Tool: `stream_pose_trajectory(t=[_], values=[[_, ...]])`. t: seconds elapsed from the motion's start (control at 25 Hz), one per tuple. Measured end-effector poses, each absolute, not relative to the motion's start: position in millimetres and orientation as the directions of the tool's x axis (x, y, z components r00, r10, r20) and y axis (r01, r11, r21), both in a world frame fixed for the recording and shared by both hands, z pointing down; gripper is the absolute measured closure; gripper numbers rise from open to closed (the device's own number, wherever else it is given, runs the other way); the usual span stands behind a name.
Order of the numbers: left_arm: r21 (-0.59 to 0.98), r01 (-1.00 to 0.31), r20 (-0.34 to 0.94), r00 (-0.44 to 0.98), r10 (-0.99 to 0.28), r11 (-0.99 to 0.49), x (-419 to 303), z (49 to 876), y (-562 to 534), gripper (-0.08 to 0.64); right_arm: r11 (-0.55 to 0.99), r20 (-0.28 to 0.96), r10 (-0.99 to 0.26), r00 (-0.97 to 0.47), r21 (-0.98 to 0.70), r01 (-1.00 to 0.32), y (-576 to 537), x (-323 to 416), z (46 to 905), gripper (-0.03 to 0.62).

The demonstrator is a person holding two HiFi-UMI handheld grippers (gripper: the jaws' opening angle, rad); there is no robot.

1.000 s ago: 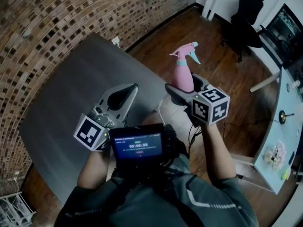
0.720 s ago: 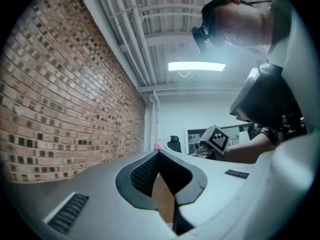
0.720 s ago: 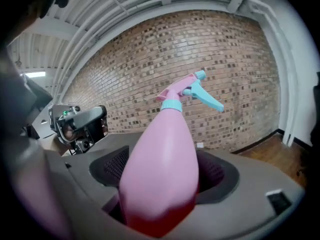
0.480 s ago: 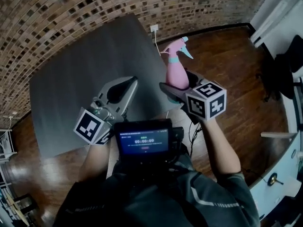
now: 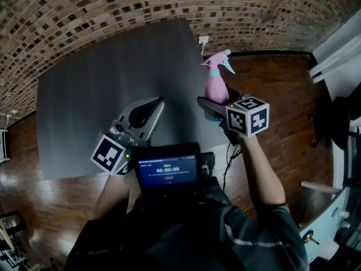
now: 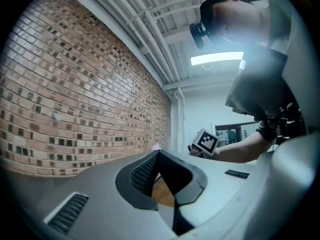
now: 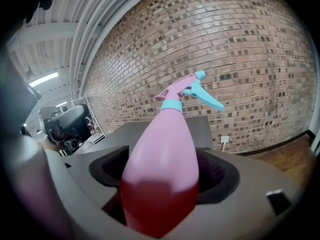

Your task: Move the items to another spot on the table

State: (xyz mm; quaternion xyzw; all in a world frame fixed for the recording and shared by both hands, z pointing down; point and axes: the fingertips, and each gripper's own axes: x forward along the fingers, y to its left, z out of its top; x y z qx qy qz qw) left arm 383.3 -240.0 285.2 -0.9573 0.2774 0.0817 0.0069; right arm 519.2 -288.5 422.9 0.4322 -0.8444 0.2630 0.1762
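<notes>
Clamping pink spray bottle (image 5: 216, 82) upright, R gripper (image 5: 218, 100) sits center-right nr table (image 5: 84, 83) edge; L gripper (image 5: 158, 103) center, jaws together, empty

**Pink bottle against grey and brick**

The spray bottle (image 5: 216, 89) is pink, with a pale turquoise trigger and collar. The left claw (image 5: 152, 107) and right claw (image 5: 221, 101) are matte grey with black ribbed pads. Their marker cubes (image 5: 110, 154) show black-and-white squares. The desk (image 5: 84, 95) is plain dark grey. The wall (image 5: 113, 10) is mottled red-brown and dark brick, and the floor (image 5: 282, 112) is warm brown wood.
</notes>
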Motion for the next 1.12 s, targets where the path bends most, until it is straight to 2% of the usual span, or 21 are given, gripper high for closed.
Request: stream_pose_trajectory(t=[0.2, 0.52, 0.8, 1.12], values=[[0.056, -0.562, -0.147, 0.813, -0.564, -0.825, 351.6, 299.7, -271.2, 0.566, 0.488, 0.574, -0.586, -0.571, -0.313, -0.815, -329.2, 492.8, 449.0, 0.176], [0.118, -0.604, -0.122, 0.779, -0.616, -0.788, 328.1, 319.3, -292.4, 0.566, 0.497, 0.686, -0.418, -0.596, -0.376, -0.782, -371.7, 456.2, 513.9, 0.176], [0.160, -0.626, -0.101, 0.759, -0.643, -0.764, 308.3, 341.5, -314.9, 0.566, 0.444, 0.827, -0.264, -0.497, -0.353, -0.824, -404.0, 453.9, 603.8, 0.176], [0.209, -0.624, -0.093, 0.754, -0.651, -0.753, 293.7, 359.2, -336.4, 0.566, 0.387, 0.877, -0.166, -0.450, -0.362, -0.848, -417.3, 449.0, 653.9, 0.176]])
